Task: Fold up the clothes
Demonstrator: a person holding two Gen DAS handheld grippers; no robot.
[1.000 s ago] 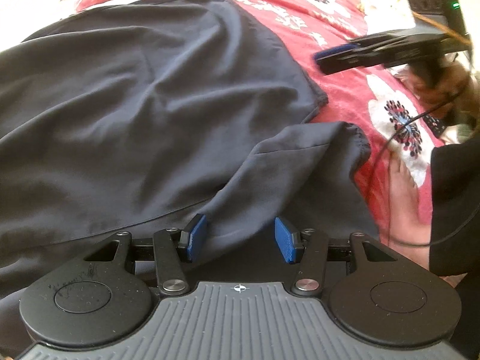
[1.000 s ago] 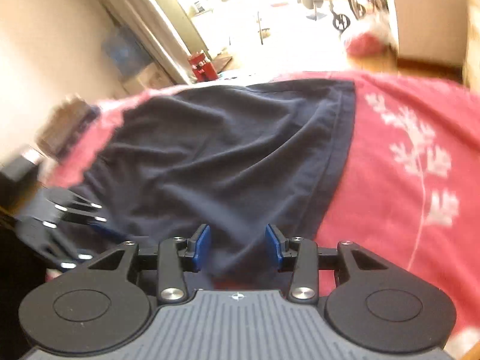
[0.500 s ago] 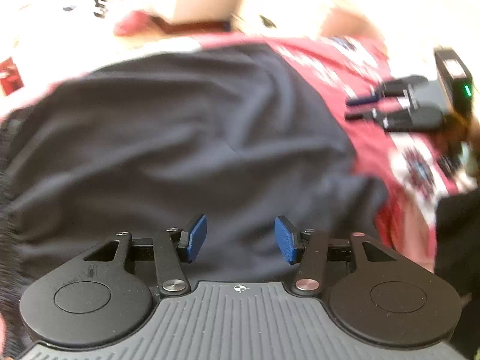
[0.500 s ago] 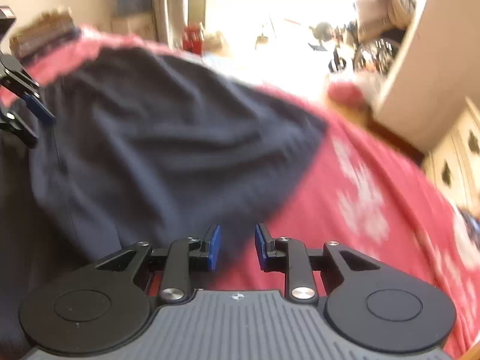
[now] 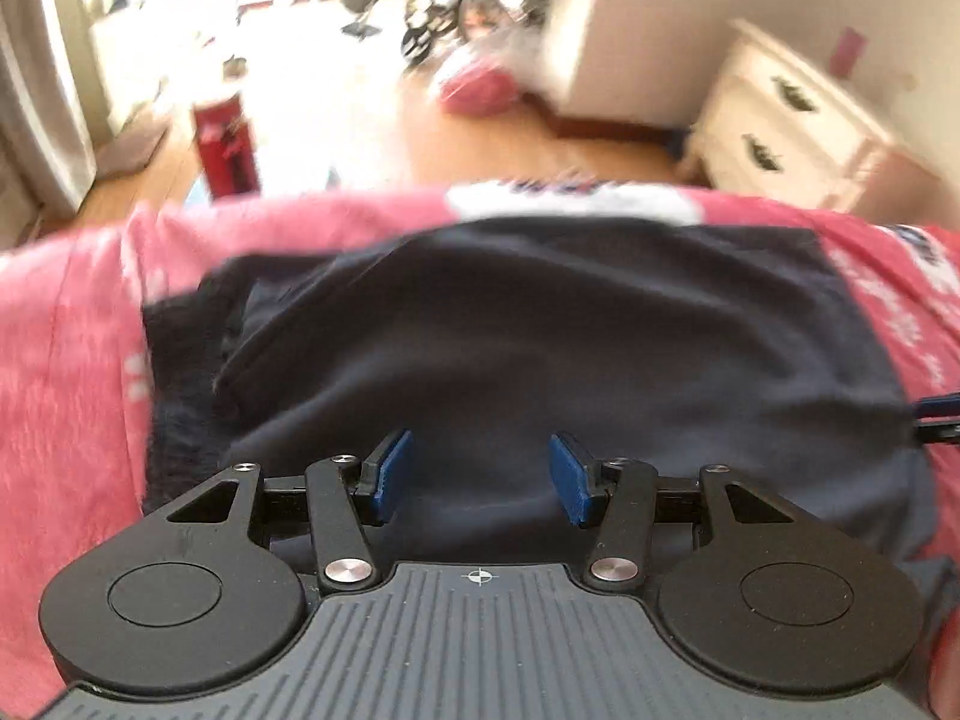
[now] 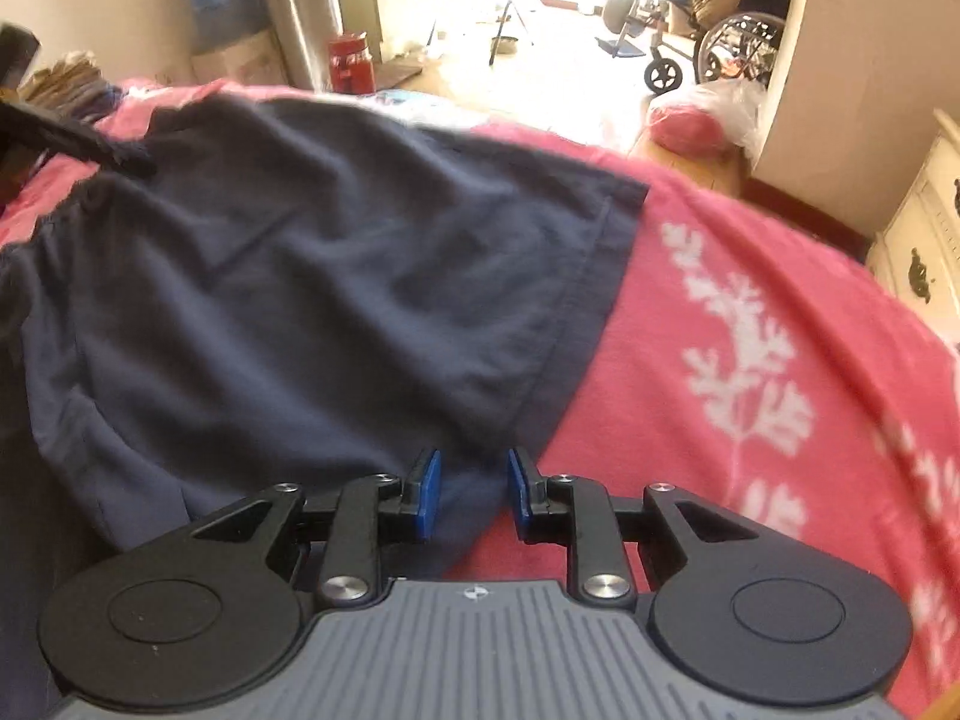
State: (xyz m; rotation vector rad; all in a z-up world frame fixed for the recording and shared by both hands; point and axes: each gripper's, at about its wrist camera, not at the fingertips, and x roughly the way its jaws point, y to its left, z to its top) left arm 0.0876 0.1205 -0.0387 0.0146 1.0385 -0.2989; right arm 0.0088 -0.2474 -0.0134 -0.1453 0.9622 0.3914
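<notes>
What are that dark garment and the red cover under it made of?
The dark navy garment looks like thin, matte woven cotton or a blend: soft creases, stitched hem. The red cover seems a thicker, slightly fuzzy blanket with white leaf patterns, perhaps fleece; blur leaves it uncertain.

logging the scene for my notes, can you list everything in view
garment: one, dark navy, spread on the bed, hem corner between the right jaws
blanket: one, red with white flower print, covers the bed
canister: one, red, on the floor beyond the bed
dresser: one, cream, right of the bed
wheelchair: one, dark, far right doorway
left gripper: black with blue pads, open over the garment
right gripper: black with blue pads, jaws just closing, gap remains
</notes>
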